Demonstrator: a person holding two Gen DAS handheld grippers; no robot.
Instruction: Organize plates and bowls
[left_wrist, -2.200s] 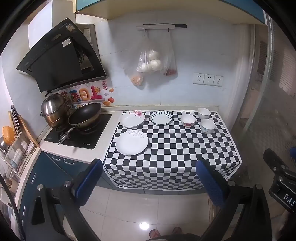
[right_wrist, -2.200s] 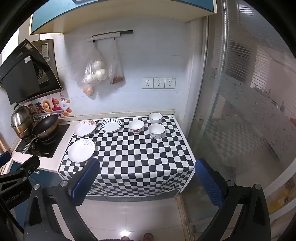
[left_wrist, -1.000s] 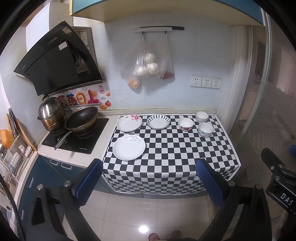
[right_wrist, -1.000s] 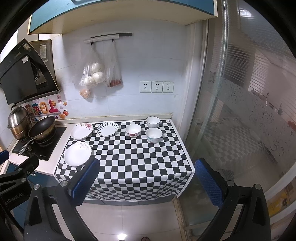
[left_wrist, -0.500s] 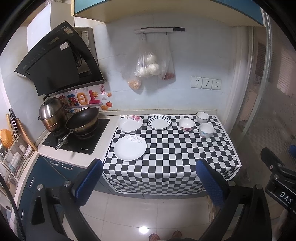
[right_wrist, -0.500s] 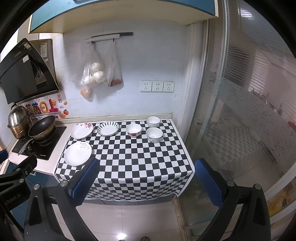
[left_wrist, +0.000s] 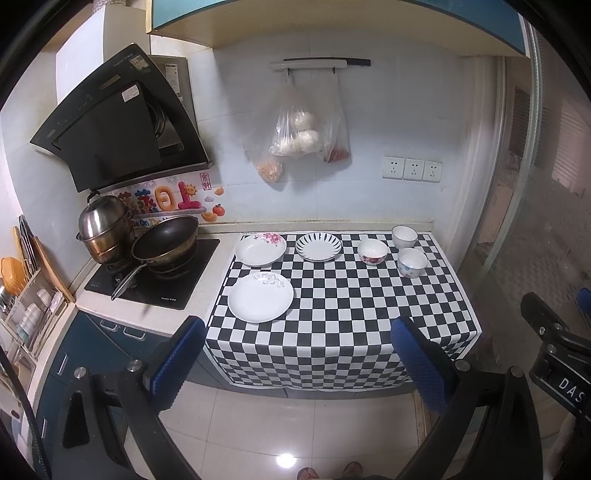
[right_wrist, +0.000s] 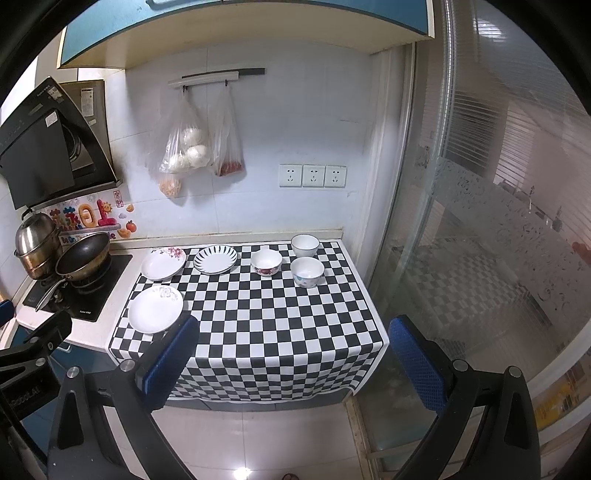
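On the checkered counter (left_wrist: 351, 306) lie three plates: a plain white plate (left_wrist: 260, 302) (right_wrist: 155, 309) at the front left, a pink-flowered plate (left_wrist: 260, 248) (right_wrist: 163, 263) behind it, and a black-striped plate (left_wrist: 318, 246) (right_wrist: 215, 259). To the right stand three bowls: a red-patterned bowl (left_wrist: 372, 252) (right_wrist: 266, 262), a white bowl (left_wrist: 404, 236) (right_wrist: 304, 245) at the back, and a flowered bowl (left_wrist: 412, 262) (right_wrist: 307, 272). My left gripper (left_wrist: 301, 363) and my right gripper (right_wrist: 293, 363) both hang open, well short of the counter, holding nothing.
A stove (left_wrist: 155, 273) with a wok (left_wrist: 164, 242) and a steel pot (left_wrist: 105, 229) sits left of the counter under a range hood (left_wrist: 118, 118). Bags of food (left_wrist: 299, 136) hang on the wall. A glass partition (right_wrist: 480, 221) stands at the right. A dish rack (left_wrist: 26, 310) is at far left.
Both grippers have drifted slightly nearer to the counter, so the dishes sit a little lower and larger in view. Nothing on the counter has moved.
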